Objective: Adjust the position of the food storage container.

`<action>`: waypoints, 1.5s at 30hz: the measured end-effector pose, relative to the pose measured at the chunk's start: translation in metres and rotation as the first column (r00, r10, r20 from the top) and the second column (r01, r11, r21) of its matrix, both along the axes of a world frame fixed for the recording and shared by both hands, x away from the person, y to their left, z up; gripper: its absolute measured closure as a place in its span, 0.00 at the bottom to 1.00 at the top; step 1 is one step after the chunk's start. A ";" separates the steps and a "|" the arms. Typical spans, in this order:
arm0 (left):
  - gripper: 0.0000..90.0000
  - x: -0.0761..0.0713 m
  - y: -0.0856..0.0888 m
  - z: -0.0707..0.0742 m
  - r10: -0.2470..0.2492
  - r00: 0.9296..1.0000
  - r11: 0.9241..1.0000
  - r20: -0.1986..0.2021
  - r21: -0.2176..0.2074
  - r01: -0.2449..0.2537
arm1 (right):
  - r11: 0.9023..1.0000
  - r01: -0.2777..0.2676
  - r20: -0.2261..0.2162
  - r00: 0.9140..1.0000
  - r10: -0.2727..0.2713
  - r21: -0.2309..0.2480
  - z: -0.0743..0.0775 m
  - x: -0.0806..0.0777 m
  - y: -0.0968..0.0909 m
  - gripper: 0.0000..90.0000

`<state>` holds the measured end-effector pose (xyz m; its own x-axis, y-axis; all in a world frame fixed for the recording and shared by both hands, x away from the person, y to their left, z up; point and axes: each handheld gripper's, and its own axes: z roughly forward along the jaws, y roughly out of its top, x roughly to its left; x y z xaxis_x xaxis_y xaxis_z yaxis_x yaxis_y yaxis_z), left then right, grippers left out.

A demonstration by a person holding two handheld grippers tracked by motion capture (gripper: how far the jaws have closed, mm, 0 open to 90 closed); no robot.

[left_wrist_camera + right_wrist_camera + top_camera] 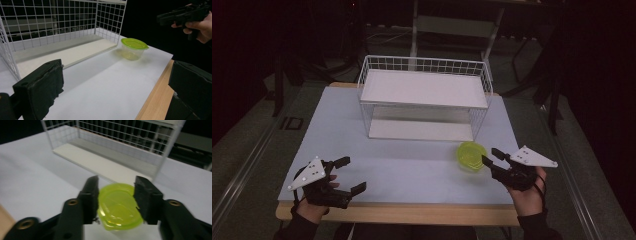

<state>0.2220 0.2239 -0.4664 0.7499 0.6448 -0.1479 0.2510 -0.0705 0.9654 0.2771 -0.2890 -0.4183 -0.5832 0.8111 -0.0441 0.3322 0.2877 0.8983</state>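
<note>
Right gripper view has the right gripper [116, 195] open astride the green-lidded container [119, 206]; center it, then close gently. Left gripper [343, 175] waits open.

Dim room, lit tabletop.
White table [412, 165] bright against black surroundings (soft shadows under the wire rack [424, 97]); right gripper view blurred, its green-lidded container [118, 206] smeared.

Yellow-green lidded container [471, 155], white wire-grid rack [424, 98], black claws.
</note>
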 end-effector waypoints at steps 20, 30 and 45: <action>0.01 0.001 -0.001 -0.001 -0.007 1.000 1.000 -0.001 0.010 0.007 | 0.992 0.118 -0.202 0.972 -0.123 -0.038 -0.044 0.051 -0.038 1.00; 0.01 0.000 -0.002 -0.001 -0.012 1.000 1.000 0.002 0.011 0.012 | 0.983 0.153 -0.290 0.941 -0.177 -0.103 -0.080 0.071 -0.037 1.00; 0.01 0.000 -0.002 -0.001 -0.018 1.000 1.000 0.000 0.016 0.018 | 0.990 0.110 -0.379 0.915 -0.136 -0.088 -0.101 0.079 -0.018 1.00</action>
<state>0.2224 0.2217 -0.4671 0.7613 0.6337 -0.1373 0.2489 -0.0901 0.9643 0.3563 -0.3066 -0.5195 -0.4617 0.8803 0.1090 0.6837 0.2748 0.6760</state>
